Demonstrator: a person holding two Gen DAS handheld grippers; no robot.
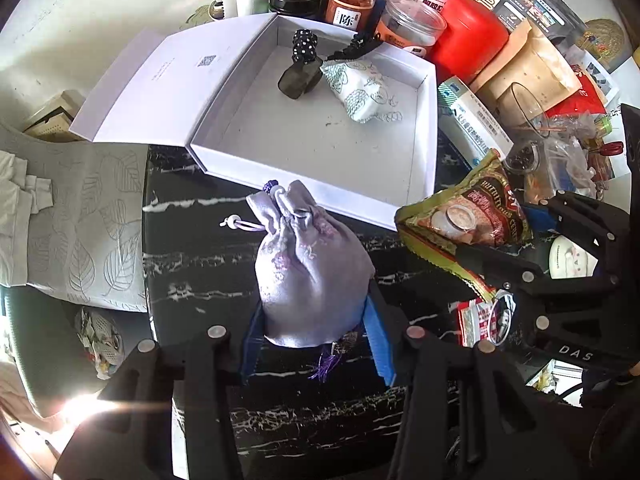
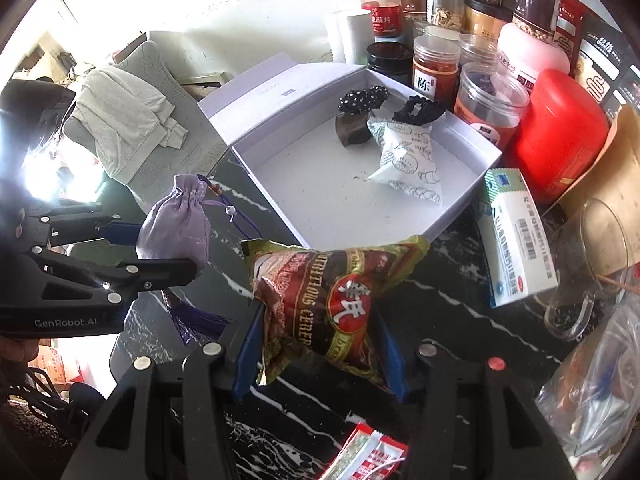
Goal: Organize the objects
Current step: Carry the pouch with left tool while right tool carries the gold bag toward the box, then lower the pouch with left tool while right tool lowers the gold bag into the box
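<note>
My left gripper point(image 1: 316, 344) is shut on a lilac satin drawstring pouch point(image 1: 308, 264), held above the black marble table just short of the white open box point(image 1: 424, 120). The pouch point(image 2: 176, 224) and left gripper point(image 2: 160, 252) also show at the left of the right wrist view. My right gripper point(image 2: 320, 352) is shut on a red and gold cereal sachet point(image 2: 332, 292), whose top reaches the box's near rim point(image 2: 280, 216). That sachet point(image 1: 464, 216) hangs right of the pouch. Inside the box lie a white patterned packet point(image 1: 360, 88), a dark block point(image 1: 300, 80) and black studded hair pieces point(image 1: 305, 46).
Jars point(image 2: 436, 68), a red canister point(image 2: 560, 132), a white and blue medicine box point(image 2: 512, 236), a glass mug point(image 2: 592, 264) and bags crowd the table behind and right of the box. Red sachets point(image 2: 368, 456) lie on the table near me. A cushioned chair with a cloth point(image 2: 128, 116) stands left.
</note>
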